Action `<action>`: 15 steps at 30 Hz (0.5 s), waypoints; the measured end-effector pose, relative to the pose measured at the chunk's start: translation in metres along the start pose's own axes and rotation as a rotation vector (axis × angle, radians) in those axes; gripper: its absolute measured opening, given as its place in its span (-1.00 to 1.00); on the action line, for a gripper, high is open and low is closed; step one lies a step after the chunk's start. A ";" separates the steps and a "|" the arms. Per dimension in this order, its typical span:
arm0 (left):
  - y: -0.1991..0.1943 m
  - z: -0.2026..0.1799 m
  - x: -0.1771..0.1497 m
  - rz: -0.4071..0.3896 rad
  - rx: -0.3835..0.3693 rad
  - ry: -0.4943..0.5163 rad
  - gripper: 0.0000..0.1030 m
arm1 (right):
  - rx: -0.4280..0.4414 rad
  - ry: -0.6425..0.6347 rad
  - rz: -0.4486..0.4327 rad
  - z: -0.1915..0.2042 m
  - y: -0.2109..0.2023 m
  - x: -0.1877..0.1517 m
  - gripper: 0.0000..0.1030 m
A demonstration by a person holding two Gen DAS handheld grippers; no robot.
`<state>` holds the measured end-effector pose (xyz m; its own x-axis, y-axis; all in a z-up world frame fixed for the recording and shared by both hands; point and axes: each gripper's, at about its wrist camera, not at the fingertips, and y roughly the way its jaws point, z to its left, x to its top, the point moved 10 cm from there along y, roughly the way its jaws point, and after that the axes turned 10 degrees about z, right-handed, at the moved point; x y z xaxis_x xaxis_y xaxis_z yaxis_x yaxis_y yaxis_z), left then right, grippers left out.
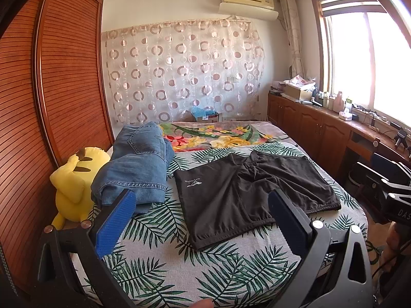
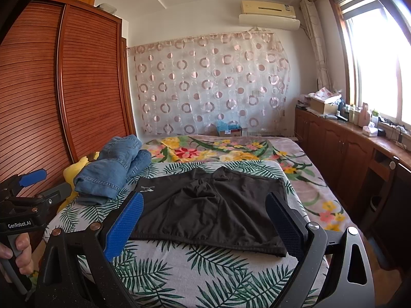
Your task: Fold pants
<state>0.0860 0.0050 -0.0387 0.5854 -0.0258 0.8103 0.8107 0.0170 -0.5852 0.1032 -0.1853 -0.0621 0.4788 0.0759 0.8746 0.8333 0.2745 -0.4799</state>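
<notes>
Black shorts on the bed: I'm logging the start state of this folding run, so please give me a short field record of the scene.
garment to fold: black shorts, spread flat, white logo toward the wardrobe side
surface: bed with palm-leaf cover
other clothing: jeans, already folded, left of the shorts, apart from them
toy: yellow plush at the bed's left edge beside the jeans
left gripper: open, above the near hem, holding nothing
right gripper: open, above the near hem, holding nothing
fold progress: not started
</notes>
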 end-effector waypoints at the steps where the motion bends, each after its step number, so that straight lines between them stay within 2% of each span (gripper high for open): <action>1: -0.001 0.000 0.001 -0.001 0.000 0.000 1.00 | 0.000 0.000 0.000 0.000 0.000 0.000 0.87; 15: -0.003 -0.001 0.002 -0.004 0.000 0.000 1.00 | -0.001 0.000 -0.003 0.000 -0.001 0.000 0.87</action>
<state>0.0849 0.0037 -0.0354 0.5823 -0.0263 0.8126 0.8130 0.0173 -0.5820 0.1028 -0.1859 -0.0616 0.4764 0.0748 0.8760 0.8350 0.2737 -0.4774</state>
